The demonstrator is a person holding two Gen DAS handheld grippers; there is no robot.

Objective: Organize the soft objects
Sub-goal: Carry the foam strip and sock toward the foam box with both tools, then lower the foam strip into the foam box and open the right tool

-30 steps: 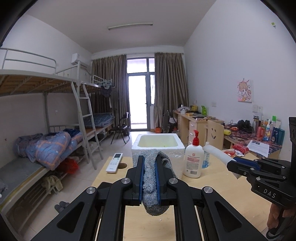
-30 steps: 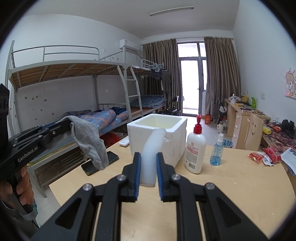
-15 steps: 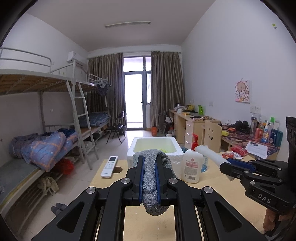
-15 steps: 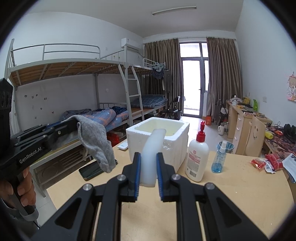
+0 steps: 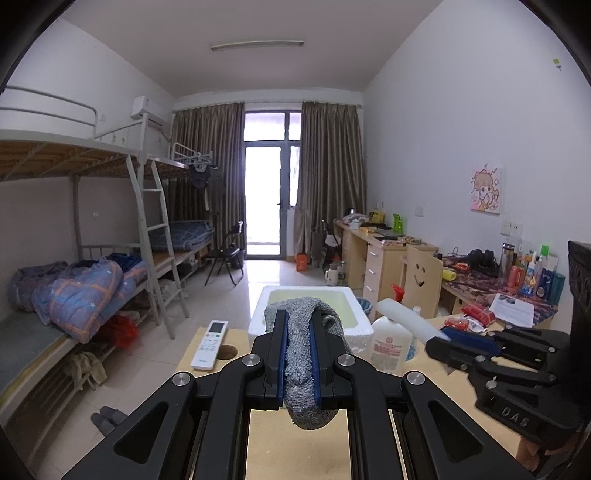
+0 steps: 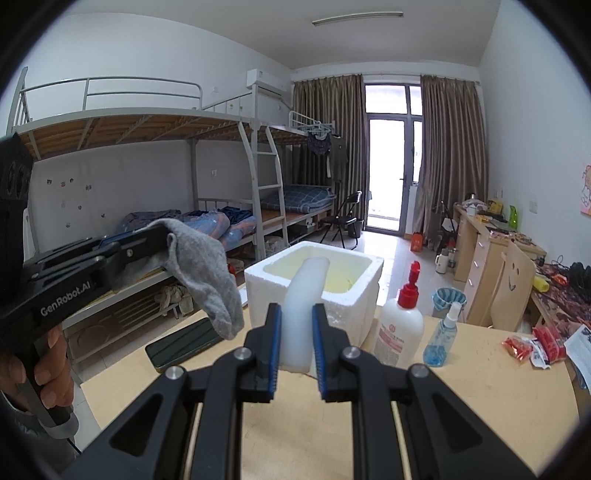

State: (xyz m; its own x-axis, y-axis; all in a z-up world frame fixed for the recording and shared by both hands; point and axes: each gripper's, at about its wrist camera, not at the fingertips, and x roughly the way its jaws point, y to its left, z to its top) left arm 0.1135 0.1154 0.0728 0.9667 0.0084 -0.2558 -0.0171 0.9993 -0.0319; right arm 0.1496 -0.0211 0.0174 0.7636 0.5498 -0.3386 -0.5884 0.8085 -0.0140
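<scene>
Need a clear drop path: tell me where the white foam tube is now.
In the right wrist view the white foam tube is clamped in the right gripper, its top in front of the foam box, left of the pump bottle.

Count: one grey sock (image 5: 300,354), one white foam tube (image 6: 301,310), one foam box (image 6: 314,284), two bottles (image 6: 400,328); possibly more hidden.

Soft daylight reaches me from the glass door (image 5: 266,206) at twelve o'clock, blown out to white. The ceiling lamp (image 6: 357,17) looks unlit. Shadows stay faint. My fisheye bends walls and blackens corners; everything is sharp, with no motion blur.
</scene>
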